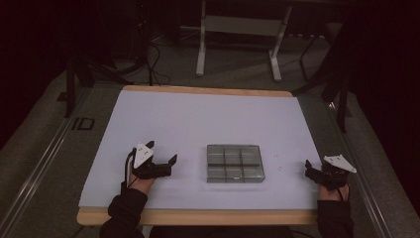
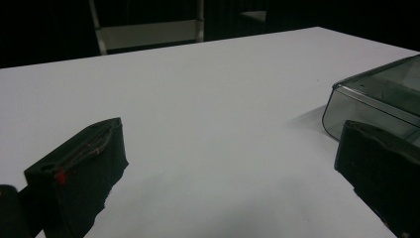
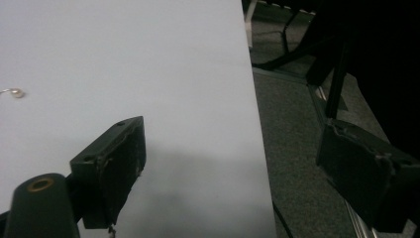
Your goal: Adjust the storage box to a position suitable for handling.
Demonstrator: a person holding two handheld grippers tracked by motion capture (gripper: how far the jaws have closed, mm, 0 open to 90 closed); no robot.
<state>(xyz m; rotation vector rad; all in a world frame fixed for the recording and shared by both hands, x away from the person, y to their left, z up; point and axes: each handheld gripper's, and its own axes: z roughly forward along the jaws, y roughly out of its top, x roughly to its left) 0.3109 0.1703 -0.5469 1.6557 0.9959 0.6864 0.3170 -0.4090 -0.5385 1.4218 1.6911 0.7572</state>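
Both tongs (image 1: 161,157) (image 1: 311,171) gape empty — flanking a clear, gridded plastic box (image 1: 235,163).

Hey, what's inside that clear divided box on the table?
The clear box shows dividers forming compartments, with nothing visible in them from the high view. Anything very small can't be made out through the dim, tinted plastic.

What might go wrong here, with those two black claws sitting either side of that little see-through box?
The right gripper sits at the table's right edge, one of its fingers over the floor, so anything it drops could fall off. A tiny pearl-like bit lies loose on the white surface and could be swept away. The clear compartment box looks light; the left gripper's open fingers might push it instead of gripping it.
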